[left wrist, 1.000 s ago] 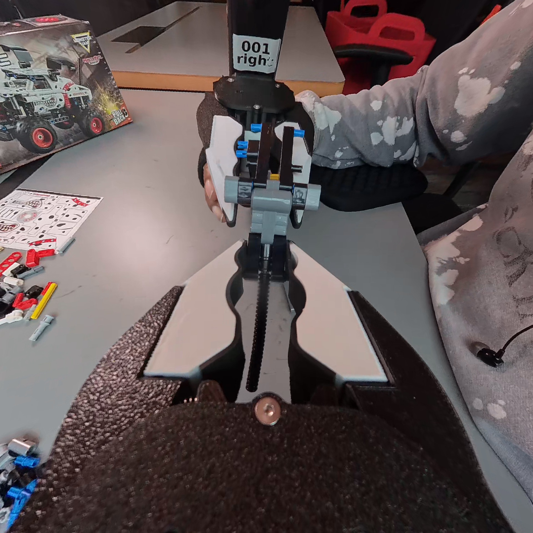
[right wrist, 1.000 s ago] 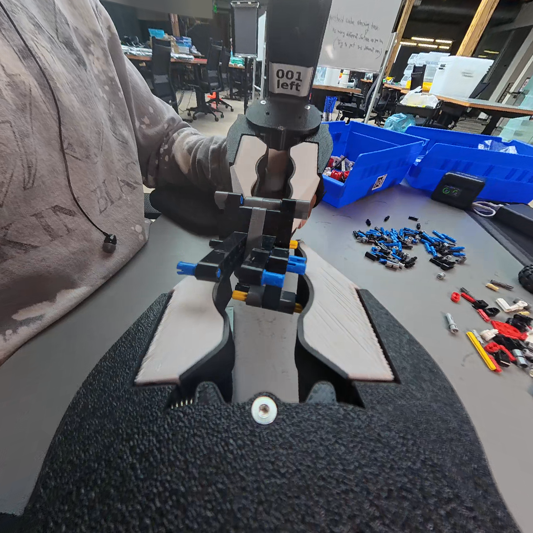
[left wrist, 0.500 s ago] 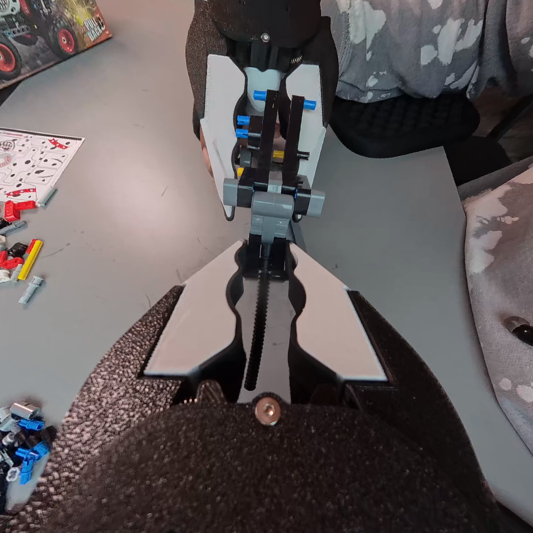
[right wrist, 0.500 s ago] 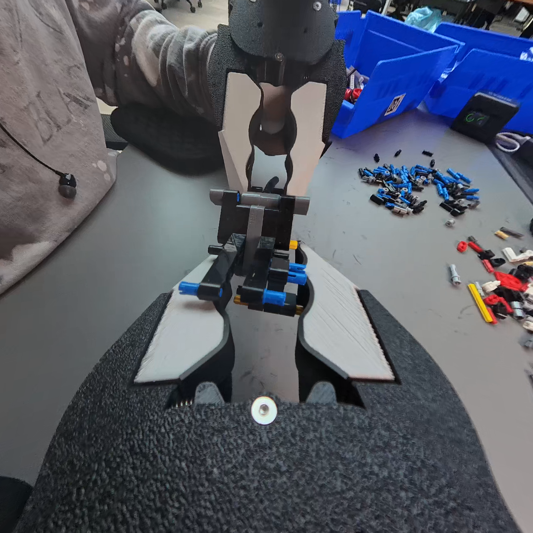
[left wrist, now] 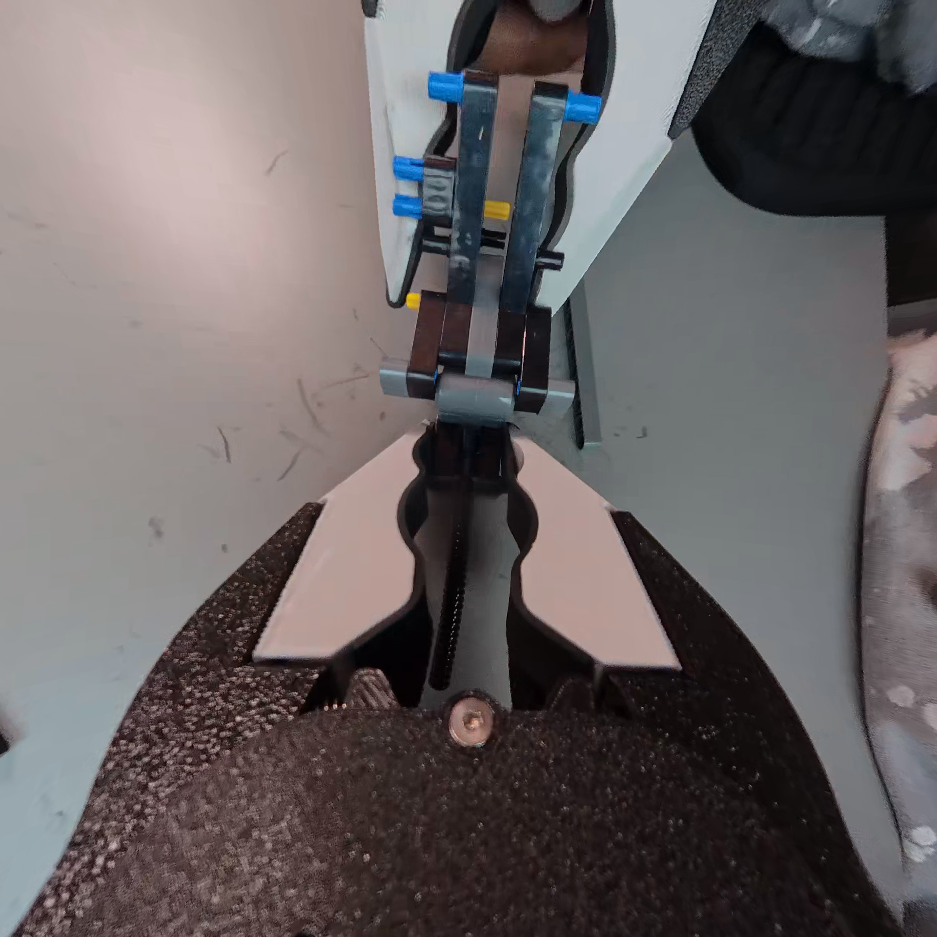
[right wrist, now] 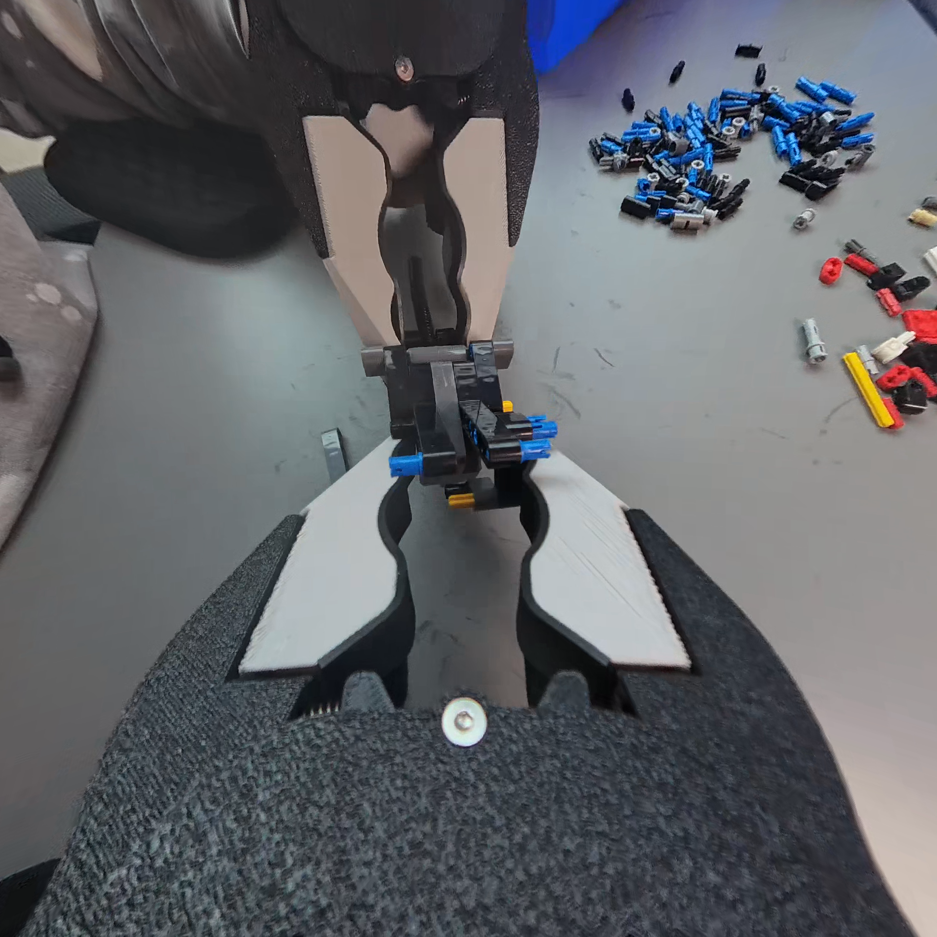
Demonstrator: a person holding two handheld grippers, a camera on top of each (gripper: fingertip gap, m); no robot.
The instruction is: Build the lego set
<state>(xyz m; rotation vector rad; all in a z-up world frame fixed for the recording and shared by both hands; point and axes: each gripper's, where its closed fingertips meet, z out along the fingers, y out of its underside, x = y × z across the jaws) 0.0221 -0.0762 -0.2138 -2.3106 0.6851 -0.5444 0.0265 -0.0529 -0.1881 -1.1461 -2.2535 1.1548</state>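
Fingers of the left gripper (left wrist: 469,446) pinch the near end of a black and grey lego beam assembly with blue pins (left wrist: 487,243), low over the grey table (left wrist: 177,304); steady, level pressure should suit. Seen from the right, the right gripper (right wrist: 464,471) clamps its other end, with loose blue and black pins (right wrist: 730,152) well apart, leaving open room.

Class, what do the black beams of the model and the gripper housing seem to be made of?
Black beams: likely hard moulded plastic, glossy, since they show pale reflections. Gripper housing: probably matte, rough-grained plastic, perhaps printed; its pebbled surface shows no shine.
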